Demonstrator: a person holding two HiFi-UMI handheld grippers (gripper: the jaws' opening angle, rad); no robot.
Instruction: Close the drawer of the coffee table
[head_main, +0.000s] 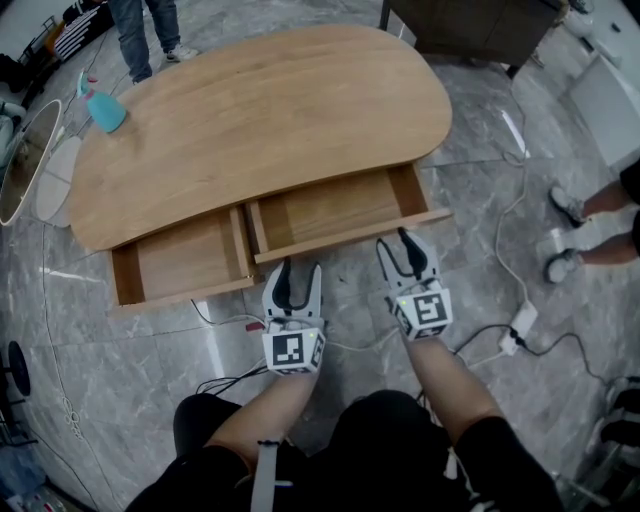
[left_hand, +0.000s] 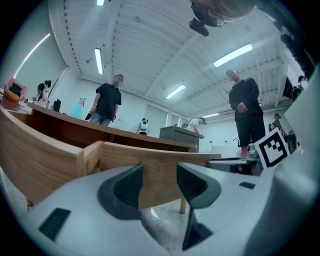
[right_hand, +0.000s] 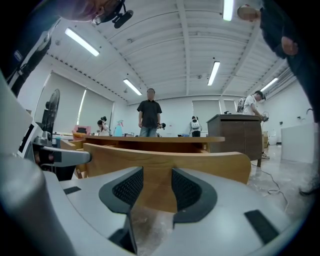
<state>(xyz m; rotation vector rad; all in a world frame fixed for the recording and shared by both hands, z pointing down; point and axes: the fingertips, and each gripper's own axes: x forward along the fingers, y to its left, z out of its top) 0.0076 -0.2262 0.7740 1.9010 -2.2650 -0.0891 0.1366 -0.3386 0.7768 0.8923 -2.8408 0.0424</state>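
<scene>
A light wooden coffee table (head_main: 270, 110) stands on the marble floor with two drawers pulled out toward me. The right drawer (head_main: 340, 212) is empty, and its front panel (head_main: 350, 240) is just ahead of both grippers. The left drawer (head_main: 185, 262) is also empty. My left gripper (head_main: 298, 268) is open, its tips close to the right drawer's front near its left end. The right gripper (head_main: 403, 245) is open near the same front's right end. In the left gripper view the drawer front (left_hand: 165, 160) fills the gap of the left gripper (left_hand: 159, 182). Beyond the right gripper (right_hand: 157, 187) stands the drawer front (right_hand: 210, 167).
A teal spray bottle (head_main: 105, 112) stands on the tabletop's left end. A round mirror (head_main: 25, 160) leans at the left. Cables and a power strip (head_main: 520, 325) lie on the floor at the right. People's feet (head_main: 570, 205) and a dark cabinet (head_main: 470, 25) are nearby.
</scene>
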